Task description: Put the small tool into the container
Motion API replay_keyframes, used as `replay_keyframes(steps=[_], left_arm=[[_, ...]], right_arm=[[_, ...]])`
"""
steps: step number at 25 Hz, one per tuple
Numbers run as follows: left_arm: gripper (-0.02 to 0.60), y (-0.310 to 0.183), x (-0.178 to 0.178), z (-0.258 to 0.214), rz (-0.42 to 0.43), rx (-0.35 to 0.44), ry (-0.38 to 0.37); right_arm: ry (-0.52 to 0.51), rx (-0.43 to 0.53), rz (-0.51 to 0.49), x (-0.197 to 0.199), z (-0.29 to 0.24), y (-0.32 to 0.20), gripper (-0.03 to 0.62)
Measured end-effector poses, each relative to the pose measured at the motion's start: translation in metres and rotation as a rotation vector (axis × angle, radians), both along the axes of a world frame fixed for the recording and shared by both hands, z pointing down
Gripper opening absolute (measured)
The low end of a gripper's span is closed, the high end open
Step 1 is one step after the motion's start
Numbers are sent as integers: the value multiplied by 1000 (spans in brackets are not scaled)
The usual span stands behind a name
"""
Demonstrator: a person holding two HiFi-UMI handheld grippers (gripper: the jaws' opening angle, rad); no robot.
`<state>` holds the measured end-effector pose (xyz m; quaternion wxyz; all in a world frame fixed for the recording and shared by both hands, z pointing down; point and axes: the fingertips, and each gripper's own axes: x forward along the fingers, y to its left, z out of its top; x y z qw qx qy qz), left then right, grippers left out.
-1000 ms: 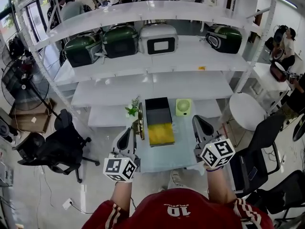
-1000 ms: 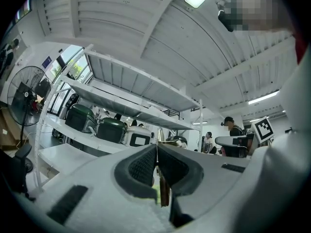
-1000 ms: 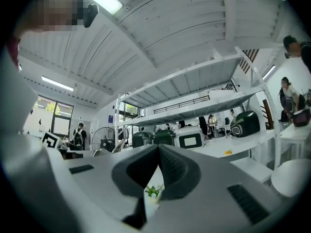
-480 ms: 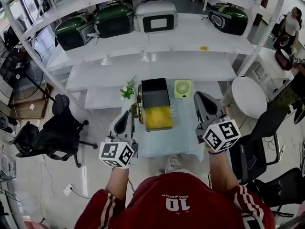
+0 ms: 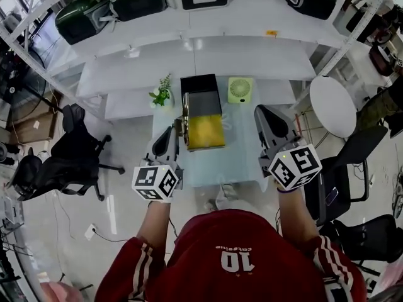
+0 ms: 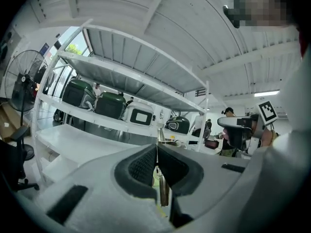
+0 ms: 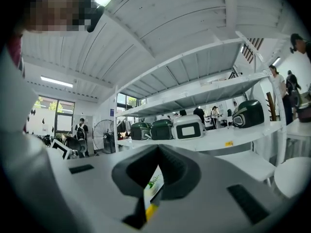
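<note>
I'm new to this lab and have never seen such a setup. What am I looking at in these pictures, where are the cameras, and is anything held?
No robot here: a person in a red shirt holds a two-jaw gripper in each hand, the left gripper and the right gripper; the patterned cubes belong to them. The head view comes from a camera on the person's head, looking down. The other two come from cameras riding on each gripper, looking along its jaws. On the small table stand a black box with a yellow inside, a green fan, a small plant and a brass-coloured thing I cannot identify. Both pairs of jaws are together, holding nothing.
</note>
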<state>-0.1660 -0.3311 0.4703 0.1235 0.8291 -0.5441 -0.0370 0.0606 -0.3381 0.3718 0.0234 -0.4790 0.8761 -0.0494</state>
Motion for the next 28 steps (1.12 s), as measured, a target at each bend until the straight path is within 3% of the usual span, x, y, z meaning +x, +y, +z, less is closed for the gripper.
replay_keyframes(steps=[13,19,28], left_arm=[[12,-51,22,95,-14,-178,41],[12,-58,28,135,-52,-276,104],[12,-69,32,194,-109,-381,153]], right_arm=[[-31,-107,-18,13,45,-45,5],[-114,-242,-66,7,92,-59,5],[-137,-332,-128,0,135,-84,5]])
